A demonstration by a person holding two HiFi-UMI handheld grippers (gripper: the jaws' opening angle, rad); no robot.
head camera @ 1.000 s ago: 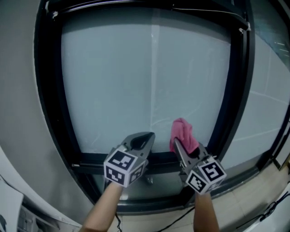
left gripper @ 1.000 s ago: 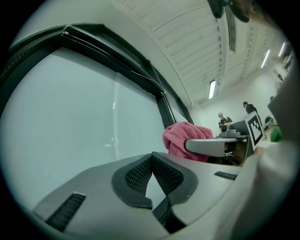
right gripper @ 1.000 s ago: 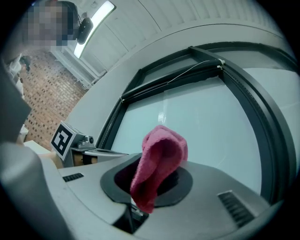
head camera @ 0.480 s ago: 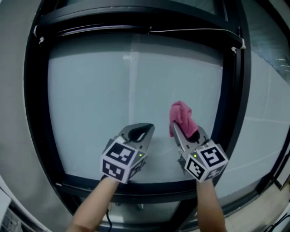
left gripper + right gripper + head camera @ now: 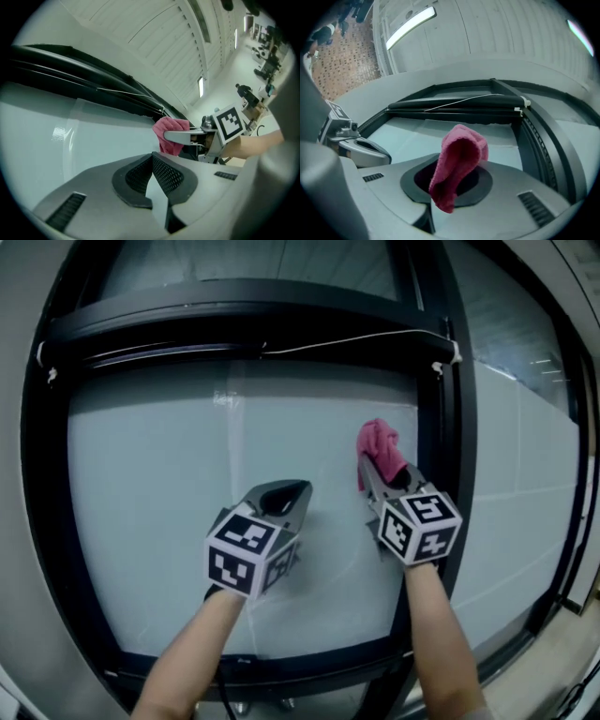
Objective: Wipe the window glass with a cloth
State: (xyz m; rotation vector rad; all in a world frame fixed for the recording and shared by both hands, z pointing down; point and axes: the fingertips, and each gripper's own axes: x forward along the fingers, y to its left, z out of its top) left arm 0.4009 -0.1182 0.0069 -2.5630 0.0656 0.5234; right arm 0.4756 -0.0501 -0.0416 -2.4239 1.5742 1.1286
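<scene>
- The grey two-jaw left gripper [image 5: 289,491] hangs before the pane, about midway between the uprights of the black metal window frame [image 5: 244,310]. Its jaws are clenched on nothing. Hold it clear of the wiping path.
- The pale frosted window glass [image 5: 169,502] fills the frame. Most of it lies left of and below the cloth, so most of the pane probably awaits wiping.
- The pink terry cloth [image 5: 459,164] is clamped in the grey two-jaw right gripper [image 5: 382,476], with a bunch standing proud of the jaw tips. It sits near the frame's upper right corner. Contact with the glass cannot be confirmed.
- Press so that only cloth, never the jaw tips, meets the glass. Work in overlapping passes from the frame's right upright toward its left upright, stepping downward.
- Avoid snagging the thin white cord [image 5: 356,337] under the frame's top rail.
</scene>
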